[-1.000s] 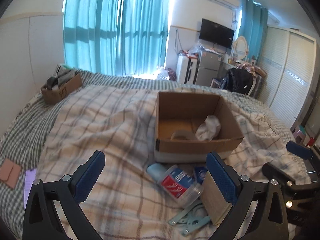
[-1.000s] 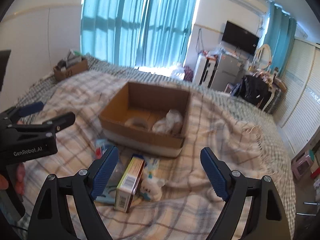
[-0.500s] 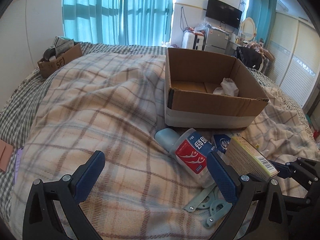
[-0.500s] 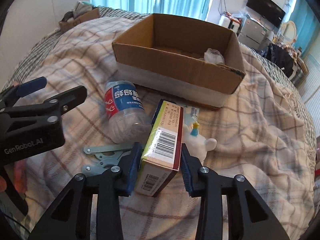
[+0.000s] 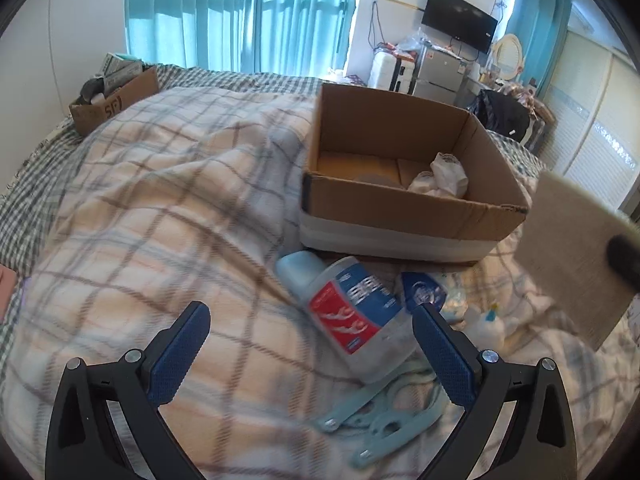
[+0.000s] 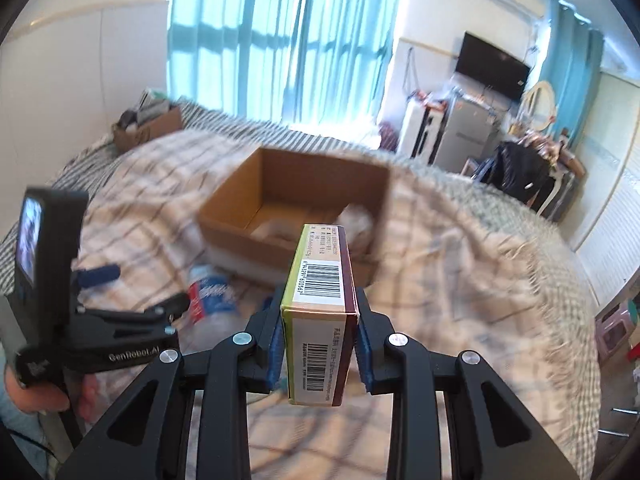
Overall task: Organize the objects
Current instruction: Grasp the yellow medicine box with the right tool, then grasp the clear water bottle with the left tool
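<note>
My right gripper (image 6: 318, 344) is shut on a green and maroon barcoded carton (image 6: 320, 300), held in the air in front of the open cardboard box (image 6: 296, 208). The carton's blurred side shows at the right of the left wrist view (image 5: 572, 256). My left gripper (image 5: 312, 356) is open and empty just above the plaid blanket, with a clear bottle with a red and blue label (image 5: 352, 312) between its fingers. The box (image 5: 404, 208) holds white crumpled items (image 5: 444, 178). Pale blue clips (image 5: 384, 420) lie by the right finger.
A blue packet (image 5: 424, 292) and a small white toy (image 5: 488, 320) lie in front of the box. A second cardboard box full of things (image 5: 112, 96) sits at the bed's far left. Beyond the bed are curtains, a fridge and a wardrobe.
My right gripper closed on the carton and lifted it off the blanket toward the box. My left gripper stayed open and shifted slightly near the bottle.
</note>
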A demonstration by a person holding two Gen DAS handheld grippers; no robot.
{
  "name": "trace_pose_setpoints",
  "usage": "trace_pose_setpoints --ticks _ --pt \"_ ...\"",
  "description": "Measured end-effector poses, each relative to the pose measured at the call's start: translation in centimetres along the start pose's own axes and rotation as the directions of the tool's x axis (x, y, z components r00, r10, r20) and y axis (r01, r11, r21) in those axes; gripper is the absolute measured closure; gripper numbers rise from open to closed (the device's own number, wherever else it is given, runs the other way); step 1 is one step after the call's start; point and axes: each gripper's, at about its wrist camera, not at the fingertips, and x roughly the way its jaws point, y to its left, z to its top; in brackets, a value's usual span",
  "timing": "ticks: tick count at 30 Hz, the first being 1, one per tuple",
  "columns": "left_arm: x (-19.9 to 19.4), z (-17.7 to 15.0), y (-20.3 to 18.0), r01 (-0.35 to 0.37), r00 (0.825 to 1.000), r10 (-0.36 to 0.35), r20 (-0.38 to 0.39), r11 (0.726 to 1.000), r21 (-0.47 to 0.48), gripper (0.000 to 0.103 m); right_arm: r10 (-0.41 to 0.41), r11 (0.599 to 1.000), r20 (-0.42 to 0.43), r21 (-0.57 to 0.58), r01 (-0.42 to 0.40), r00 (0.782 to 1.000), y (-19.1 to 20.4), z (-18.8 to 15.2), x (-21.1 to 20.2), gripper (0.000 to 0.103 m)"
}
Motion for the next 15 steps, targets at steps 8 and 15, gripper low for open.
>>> trace_pose_setpoints --ticks 8,15 --pt "4.9 0.0 -3.8 -0.085 0.994 0.087 -0.061 0.996 0.037 0.0 -0.093 0.995 -0.007 0.018 0.093 0.996 -4.7 -0.5 2.8 0.075" --pt "8.7 -1.0 -4.9 -0.111 0.983 0.123 -0.139 0.99 0.089 0.0 0.017 0.995 -0.088 0.095 -0.009 0.996 -6.3 -3.3 7.0 0.074"
